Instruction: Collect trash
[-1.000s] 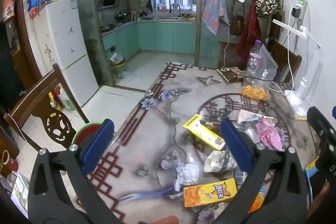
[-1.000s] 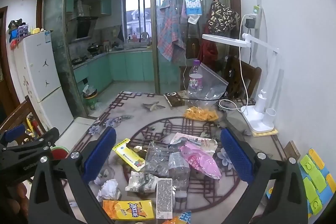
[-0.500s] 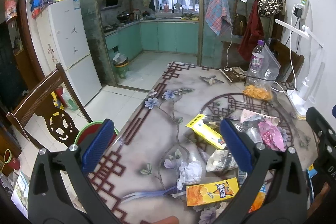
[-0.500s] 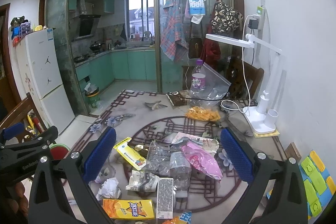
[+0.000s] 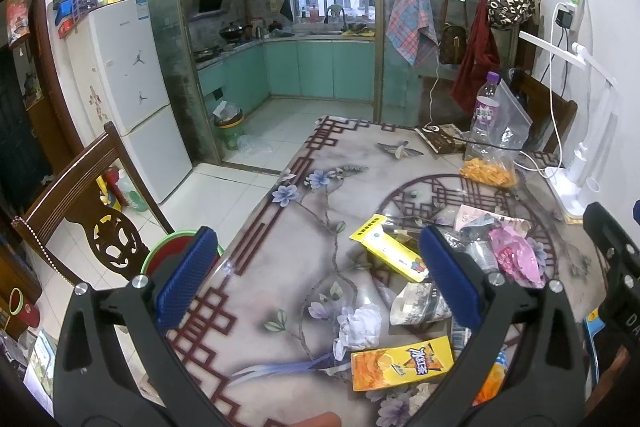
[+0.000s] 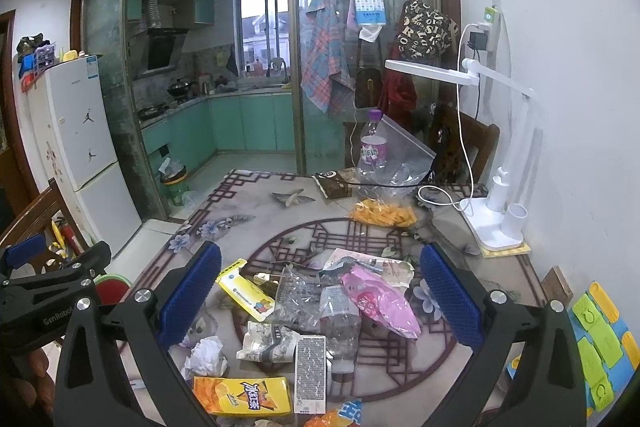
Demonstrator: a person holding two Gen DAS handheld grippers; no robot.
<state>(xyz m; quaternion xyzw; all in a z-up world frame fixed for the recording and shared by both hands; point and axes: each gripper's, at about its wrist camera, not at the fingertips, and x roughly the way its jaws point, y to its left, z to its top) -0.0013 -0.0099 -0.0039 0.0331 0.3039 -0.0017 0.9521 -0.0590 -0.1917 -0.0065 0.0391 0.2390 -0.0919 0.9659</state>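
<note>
- The left gripper [image 5: 316,277] has its blue fingers [image 5: 186,277] spread wide, with nothing between them. The right gripper [image 6: 320,301] is the same, wide and empty.
- Compared with a second ago, both grippers have risen and pulled back a little; the trash sits slightly lower in each view. No piece has moved, so I judge the collecting has not begun.
- The trash lies in a loose heap on the tabletop [image 5: 280,267], under and ahead of the right gripper: an orange snack box [image 6: 242,395], a crumpled white tissue [image 6: 206,355], a yellow packet [image 6: 246,293], a pink wrapper [image 6: 378,301] and clear plastic [image 6: 298,293], some pieces overlapping.
- Farther away stand a water bottle [image 6: 372,147] with a zip bag of orange snacks [image 6: 382,215], and a white desk lamp [image 6: 496,187] whose cable [image 6: 440,197] lies on the tabletop; these look like things to keep.
- A red and green basin [image 5: 176,253] shows beside the table's left edge, near a chair [image 5: 80,195]; a bin [image 5: 228,129] stands far off on the kitchen floor.
</note>
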